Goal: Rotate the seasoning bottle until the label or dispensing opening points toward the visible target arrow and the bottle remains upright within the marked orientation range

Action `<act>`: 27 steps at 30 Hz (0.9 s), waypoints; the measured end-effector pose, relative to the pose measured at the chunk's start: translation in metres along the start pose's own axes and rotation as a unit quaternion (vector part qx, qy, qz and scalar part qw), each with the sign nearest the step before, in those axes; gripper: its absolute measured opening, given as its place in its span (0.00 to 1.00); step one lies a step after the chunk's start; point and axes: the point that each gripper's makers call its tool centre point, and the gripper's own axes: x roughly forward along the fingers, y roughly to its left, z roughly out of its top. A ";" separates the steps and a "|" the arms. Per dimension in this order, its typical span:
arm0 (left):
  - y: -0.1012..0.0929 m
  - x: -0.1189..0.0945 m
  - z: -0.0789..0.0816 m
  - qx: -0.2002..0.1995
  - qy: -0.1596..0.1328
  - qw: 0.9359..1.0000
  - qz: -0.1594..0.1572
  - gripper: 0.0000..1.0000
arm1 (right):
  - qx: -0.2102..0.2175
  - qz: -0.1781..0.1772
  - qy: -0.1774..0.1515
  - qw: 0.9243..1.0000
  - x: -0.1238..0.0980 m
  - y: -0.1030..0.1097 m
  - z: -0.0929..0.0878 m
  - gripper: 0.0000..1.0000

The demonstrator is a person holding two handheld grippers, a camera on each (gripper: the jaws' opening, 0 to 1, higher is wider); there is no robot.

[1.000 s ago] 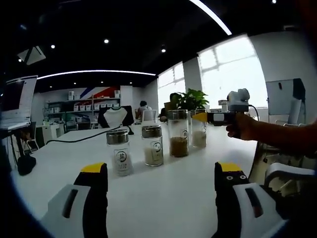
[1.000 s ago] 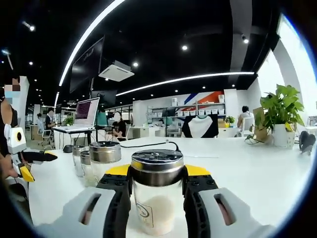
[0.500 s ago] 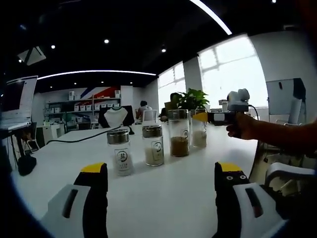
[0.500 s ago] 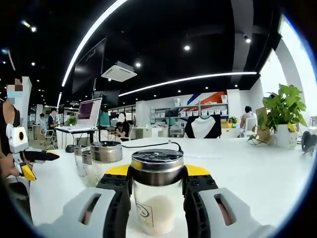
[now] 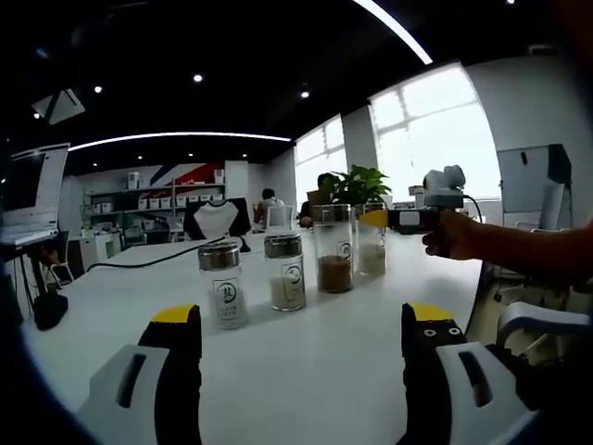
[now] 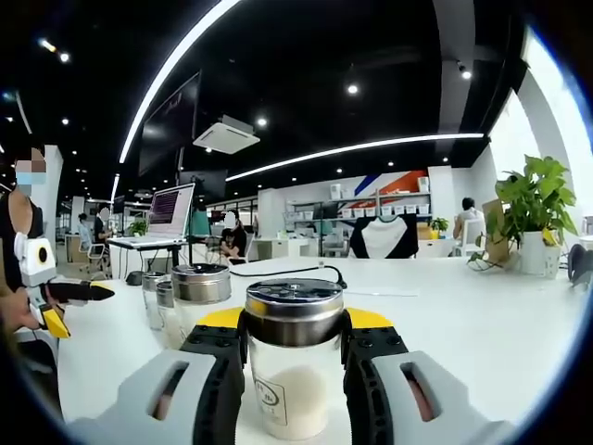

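Right gripper view: the right gripper (image 6: 293,371) clamps the seasoning bottle (image 6: 292,357) between its yellow-tipped jaws at 6 o'clock; the bottle stands upright on the white table (image 6: 482,324), with 3 more jars (image 6: 190,297) near 9 o'clock. In the left gripper view the left gripper (image 5: 301,348) stands wide and holds nothing, facing the 4 jars in a row at 12 o'clock; the gripped bottle (image 5: 372,243) is at 1 o'clock.
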 end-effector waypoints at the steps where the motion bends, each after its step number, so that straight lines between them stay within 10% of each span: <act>1: 0.000 0.000 0.000 0.000 0.000 1.000 0.000 0.94 | 0.000 0.000 0.000 1.000 0.000 0.000 0.000 0.38; 27: 0.002 0.000 -0.001 0.001 0.001 1.000 0.002 0.94 | -0.002 0.019 0.000 1.000 0.002 0.004 -0.002 0.39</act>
